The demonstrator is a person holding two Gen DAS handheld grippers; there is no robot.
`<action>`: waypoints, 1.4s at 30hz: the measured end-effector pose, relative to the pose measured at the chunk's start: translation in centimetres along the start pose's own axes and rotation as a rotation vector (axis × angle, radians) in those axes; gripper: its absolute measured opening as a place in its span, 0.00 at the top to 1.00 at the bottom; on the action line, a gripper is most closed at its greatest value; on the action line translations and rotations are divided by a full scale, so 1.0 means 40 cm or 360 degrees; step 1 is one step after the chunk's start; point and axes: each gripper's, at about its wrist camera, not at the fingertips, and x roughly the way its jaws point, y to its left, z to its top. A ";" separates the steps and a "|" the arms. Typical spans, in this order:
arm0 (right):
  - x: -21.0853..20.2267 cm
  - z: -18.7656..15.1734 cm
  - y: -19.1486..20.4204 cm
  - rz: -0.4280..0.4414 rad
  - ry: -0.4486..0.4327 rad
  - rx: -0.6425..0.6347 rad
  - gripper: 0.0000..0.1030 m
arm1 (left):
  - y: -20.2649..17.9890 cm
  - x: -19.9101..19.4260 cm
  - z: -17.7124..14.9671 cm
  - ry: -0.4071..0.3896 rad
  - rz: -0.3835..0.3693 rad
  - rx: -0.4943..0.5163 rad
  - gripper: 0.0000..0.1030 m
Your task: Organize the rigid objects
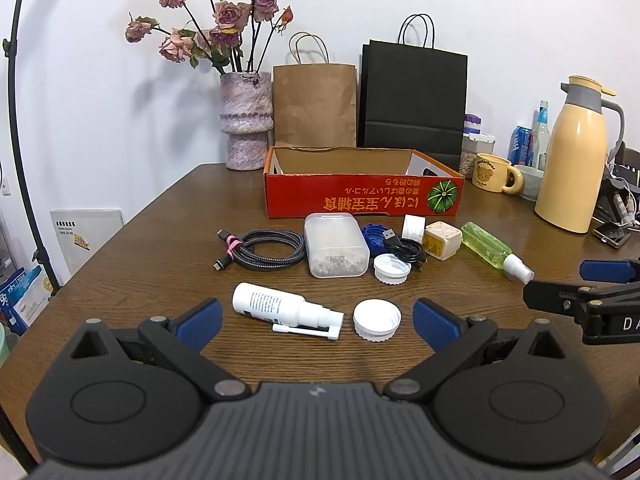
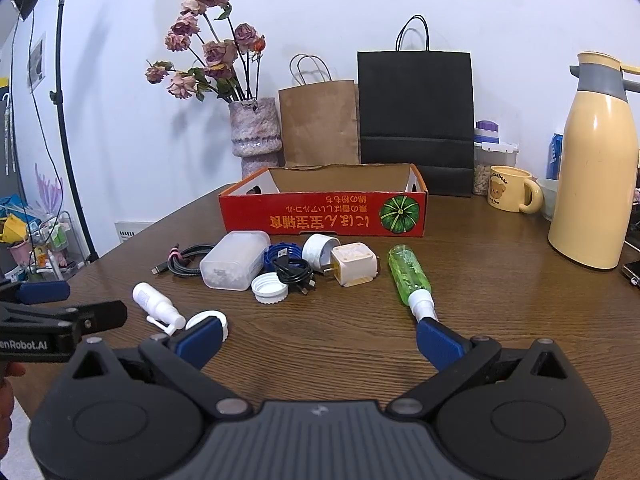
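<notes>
While hovering wide open and empty above brown wooden worktop (image 1: 160, 216): left tool (image 1: 317, 320) near white spray bottle (image 1: 280, 309) and white ribbed cap (image 1: 377, 319), right tool (image 2: 319, 336) beside green spray bottle (image 2: 410, 276); beyond, open red cardboard box (image 1: 362, 196).

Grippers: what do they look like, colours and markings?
Both alike: the left gripper and right gripper have a ribbed dark grey body, black linkage arms with silver pivot pins, round black side housings and blue pads on the fingers. White lettering runs along the side, partly cut off.
</notes>
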 end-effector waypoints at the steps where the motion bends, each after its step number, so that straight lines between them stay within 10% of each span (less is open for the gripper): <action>1: -0.006 -0.001 0.003 0.0000 -0.0005 -0.0003 0.00 | 0.000 0.001 -0.001 0.0001 -0.0001 0.0000 0.00; 42: -0.011 -0.003 0.012 -0.0002 -0.0015 -0.0014 0.00 | -0.002 -0.003 -0.003 -0.0007 -0.0005 0.0001 0.00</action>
